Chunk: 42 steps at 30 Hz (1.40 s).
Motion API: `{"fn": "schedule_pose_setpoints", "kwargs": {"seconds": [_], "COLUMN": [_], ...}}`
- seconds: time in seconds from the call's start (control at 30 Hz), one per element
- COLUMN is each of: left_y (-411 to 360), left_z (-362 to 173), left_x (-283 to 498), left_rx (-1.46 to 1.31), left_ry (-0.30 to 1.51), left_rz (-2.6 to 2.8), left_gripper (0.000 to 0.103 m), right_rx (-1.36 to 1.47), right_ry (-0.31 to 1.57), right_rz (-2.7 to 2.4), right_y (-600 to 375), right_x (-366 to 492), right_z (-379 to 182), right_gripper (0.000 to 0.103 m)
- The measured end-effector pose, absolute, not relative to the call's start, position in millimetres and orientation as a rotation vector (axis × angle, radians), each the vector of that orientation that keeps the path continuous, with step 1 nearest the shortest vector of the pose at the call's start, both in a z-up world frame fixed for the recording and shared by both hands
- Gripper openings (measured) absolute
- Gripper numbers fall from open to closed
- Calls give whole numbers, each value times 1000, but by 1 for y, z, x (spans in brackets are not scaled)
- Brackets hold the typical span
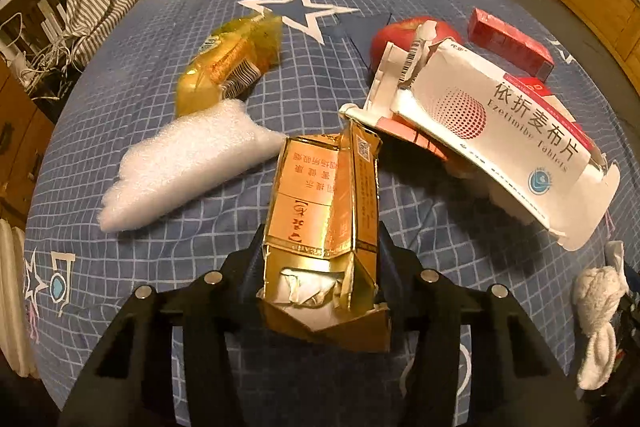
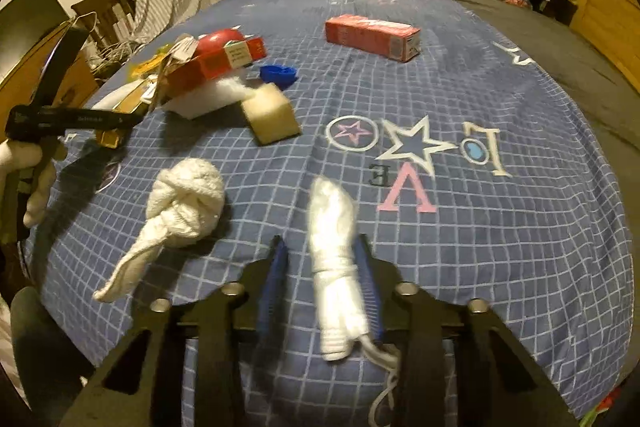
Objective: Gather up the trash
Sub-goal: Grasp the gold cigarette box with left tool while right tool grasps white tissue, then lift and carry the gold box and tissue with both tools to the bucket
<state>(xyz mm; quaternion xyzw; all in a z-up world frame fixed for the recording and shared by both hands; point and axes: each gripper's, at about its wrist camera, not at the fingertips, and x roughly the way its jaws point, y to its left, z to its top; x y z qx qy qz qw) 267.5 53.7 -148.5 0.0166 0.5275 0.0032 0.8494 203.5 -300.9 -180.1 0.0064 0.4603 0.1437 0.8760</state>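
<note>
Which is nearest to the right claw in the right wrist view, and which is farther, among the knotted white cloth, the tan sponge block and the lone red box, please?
1. Knotted white cloth, just ahead and left of the right claw.
2. Tan sponge block, farther up, left of centre.
3. Lone red box, farthest, near the bed's far end.
</note>
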Motion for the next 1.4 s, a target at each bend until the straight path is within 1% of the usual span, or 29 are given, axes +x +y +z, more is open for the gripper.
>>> {"fn": "schedule_pose_setpoints", "kwargs": {"seconds": [0.23, 0.37, 0.53, 0.73, 0.9, 1.13, 1.4], "left_y": [69, 78, 78, 65, 48, 38, 32], "left_z": [-136, -116, -83, -38, -12, -6, -4], "left_x": [232, 196, 151, 111, 86, 76, 72], "left_rx": [24, 18, 1, -34, -26, -30, -24], "left_ry": [994, 899, 765, 597, 482, 439, 432], "left_rz": [33, 62, 79, 93, 95, 83, 67], "left_gripper": [46, 46, 46, 46, 47, 47, 47], "right_rx": [29, 44, 36, 9, 12, -1, -5], "right_ry": [878, 744, 577, 434, 370, 327, 326], "right_rz": [250, 240, 271, 318, 325, 301, 280], "right_y": [-306, -298, -264, -214, -187, -177, -173], "right_x": [194, 180, 162, 140, 121, 107, 98], "right_z": [-169, -136, -89, -44, -20, -2, 3], "right_gripper": [21, 21, 22, 22, 22, 22, 21]}}
